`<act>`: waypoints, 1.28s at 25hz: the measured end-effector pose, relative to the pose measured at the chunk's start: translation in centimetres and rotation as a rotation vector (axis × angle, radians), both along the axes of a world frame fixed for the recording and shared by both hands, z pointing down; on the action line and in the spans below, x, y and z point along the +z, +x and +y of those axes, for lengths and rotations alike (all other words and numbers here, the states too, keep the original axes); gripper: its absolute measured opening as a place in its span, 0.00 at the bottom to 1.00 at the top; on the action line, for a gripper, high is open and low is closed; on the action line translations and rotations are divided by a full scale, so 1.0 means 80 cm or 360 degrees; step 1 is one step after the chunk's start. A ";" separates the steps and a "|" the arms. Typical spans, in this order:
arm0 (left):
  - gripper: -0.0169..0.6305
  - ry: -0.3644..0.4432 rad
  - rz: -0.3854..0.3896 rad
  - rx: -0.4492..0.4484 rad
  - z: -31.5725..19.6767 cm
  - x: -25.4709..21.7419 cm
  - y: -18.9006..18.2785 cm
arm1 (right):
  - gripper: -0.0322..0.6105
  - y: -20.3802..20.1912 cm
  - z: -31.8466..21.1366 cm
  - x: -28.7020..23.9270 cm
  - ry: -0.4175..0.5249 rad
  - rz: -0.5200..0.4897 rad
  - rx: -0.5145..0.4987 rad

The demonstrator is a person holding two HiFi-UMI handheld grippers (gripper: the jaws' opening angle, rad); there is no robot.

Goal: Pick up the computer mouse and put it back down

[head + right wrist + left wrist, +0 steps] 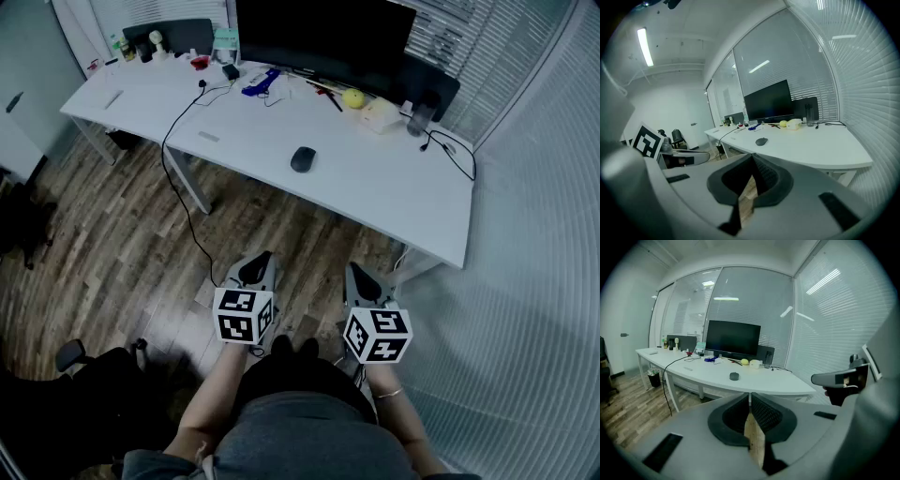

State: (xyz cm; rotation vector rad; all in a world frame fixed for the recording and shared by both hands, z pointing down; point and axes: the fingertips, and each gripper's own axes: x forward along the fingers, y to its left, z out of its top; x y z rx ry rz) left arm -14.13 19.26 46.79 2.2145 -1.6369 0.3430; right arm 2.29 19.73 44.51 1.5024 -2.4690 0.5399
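Note:
The dark computer mouse (302, 158) lies on the white desk (394, 192), near its front edge and in front of the monitor. It also shows small and far off in the left gripper view, mouse (734, 376), and in the right gripper view, mouse (761, 141). Both grippers hang side by side over the wooden floor, well short of the desk, pointing toward it. The left gripper (256, 269) is shut with nothing in it, jaw tips meeting (750, 396). The right gripper (362, 278) is likewise shut and empty (752, 158).
A large black monitor (323, 37) stands at the desk's back edge, with a yellow ball (352, 97), cables and small clutter around it. A black cable (178, 183) hangs from the desk to the floor. An office chair base (73, 354) sits lower left. Blinded glass walls close off the right.

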 end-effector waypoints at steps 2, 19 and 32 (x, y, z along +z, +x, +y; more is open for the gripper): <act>0.08 0.0001 -0.0001 -0.0013 0.000 0.000 0.003 | 0.05 0.006 0.000 0.000 0.0006 0.0004 -0.0001; 0.17 0.0018 -0.0039 -0.0116 -0.017 -0.006 0.023 | 0.05 0.043 -0.009 -0.005 0.0053 -0.0060 -0.0025; 0.42 0.0036 -0.0076 -0.0102 -0.056 -0.006 0.030 | 0.05 0.056 -0.034 0.003 0.0036 -0.0100 -0.0028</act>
